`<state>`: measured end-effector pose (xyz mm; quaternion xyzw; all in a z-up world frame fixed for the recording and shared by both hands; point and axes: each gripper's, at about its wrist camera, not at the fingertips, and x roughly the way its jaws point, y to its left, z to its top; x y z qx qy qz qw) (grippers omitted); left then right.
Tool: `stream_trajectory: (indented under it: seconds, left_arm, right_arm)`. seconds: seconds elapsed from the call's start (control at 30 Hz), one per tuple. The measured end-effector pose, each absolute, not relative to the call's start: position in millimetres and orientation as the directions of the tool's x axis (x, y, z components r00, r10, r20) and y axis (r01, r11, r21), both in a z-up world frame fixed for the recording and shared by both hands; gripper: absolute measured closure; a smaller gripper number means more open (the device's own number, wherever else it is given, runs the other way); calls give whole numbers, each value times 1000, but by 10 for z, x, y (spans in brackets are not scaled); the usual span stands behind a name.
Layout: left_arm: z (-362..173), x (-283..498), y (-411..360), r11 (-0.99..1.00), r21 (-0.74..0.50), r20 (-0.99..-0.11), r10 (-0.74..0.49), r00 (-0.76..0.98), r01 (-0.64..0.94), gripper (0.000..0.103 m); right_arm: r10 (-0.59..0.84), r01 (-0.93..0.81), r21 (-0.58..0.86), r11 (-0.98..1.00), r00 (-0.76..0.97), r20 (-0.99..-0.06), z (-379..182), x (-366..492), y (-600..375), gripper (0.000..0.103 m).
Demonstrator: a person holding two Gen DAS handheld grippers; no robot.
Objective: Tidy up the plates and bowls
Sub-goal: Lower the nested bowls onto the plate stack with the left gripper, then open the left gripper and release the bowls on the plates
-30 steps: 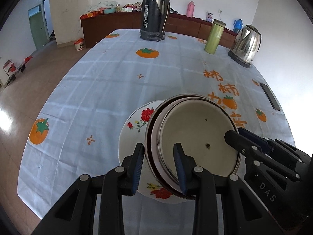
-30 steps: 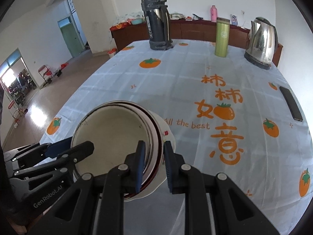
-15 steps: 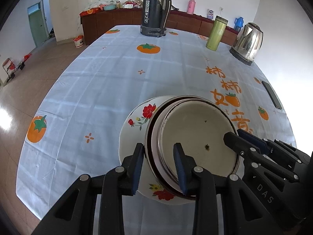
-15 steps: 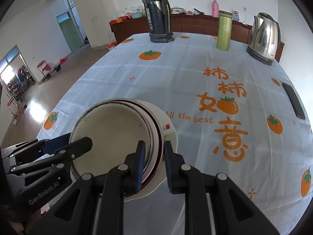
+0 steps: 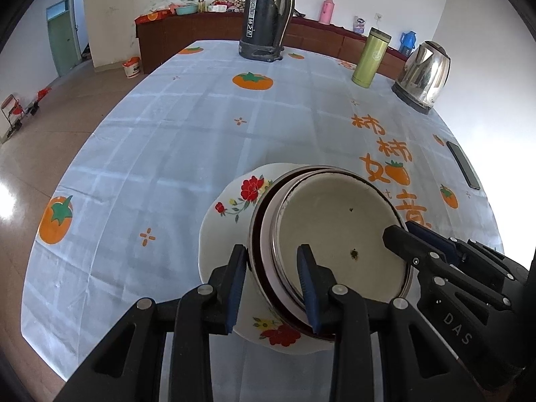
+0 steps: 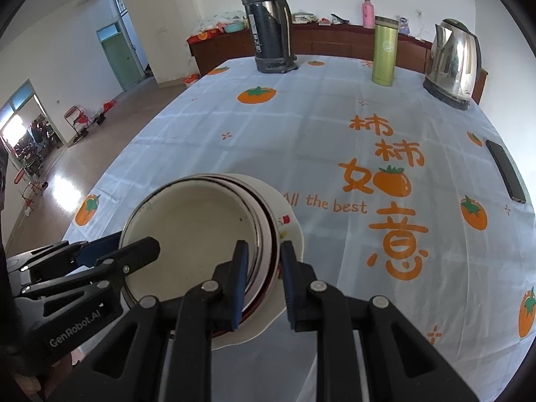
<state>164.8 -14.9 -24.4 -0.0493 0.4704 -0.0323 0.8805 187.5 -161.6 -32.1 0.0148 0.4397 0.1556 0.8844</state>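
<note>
Basically a two-handed carry of stacked dishes, low over the table.
Stack: nested bowls (image 5: 338,231) sit in a floral plate (image 5: 234,211); cream inner bowl, dark-rimmed ones under it; count unclear.
Location: near edge of the tablecloth (image 5: 174,140), close to the cameras; can't tell if the plate touches the cloth or is lifted.
Left gripper (image 5: 273,288): narrowed onto the near-left bowl rims, one pad inside the bowl, one outside over the plate; looks clamped on the bowl walls.
Right gripper (image 6: 264,279): narrowed onto the opposite side of the rims, one pad inside, one outside by the plate edge; same hold.
Cross view: each gripper shows in the other's camera, right gripper (image 5: 422,251), left gripper (image 6: 110,254), tips at the bowl rim.
Handling guess: enamel or metal bowls, stiff, smooth, likely slippery at the rim; plate looks ceramic or enamel, chip-prone; stack probably moderately heavy.
Grip advice: pinch the rim walls from both sides, keep level; plate isn't clearly pinched, so it could slide or stay behind.
Risk: nested bowls may shift or clatter if tilted.
Background: thermos (image 6: 268,23), green tumbler (image 6: 384,50), kettle (image 6: 454,63), phone (image 6: 505,171), all well apart from the stack.
</note>
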Motion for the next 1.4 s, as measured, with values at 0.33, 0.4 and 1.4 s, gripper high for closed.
stream_trajectory:
  seconds: [0.33, 0.4, 1.4]
  left_arm:
    - [-246, 1649, -139, 992, -126, -820, -113, 562, 16, 69]
    - [-251, 1649, -132, 992, -128, -819, -115, 563, 17, 69]
    - [412, 1223, -166, 994, -84, -569, -106, 816, 70, 32]
  right_arm:
    - [277, -268, 143, 953, 576, -769, -324, 1859, -1594, 83]
    - [275, -268, 139, 953, 579, -768, -323, 1860, -1596, 83]
    - [118, -159, -58, 986, 891, -438, 292, 1217, -1859, 19]
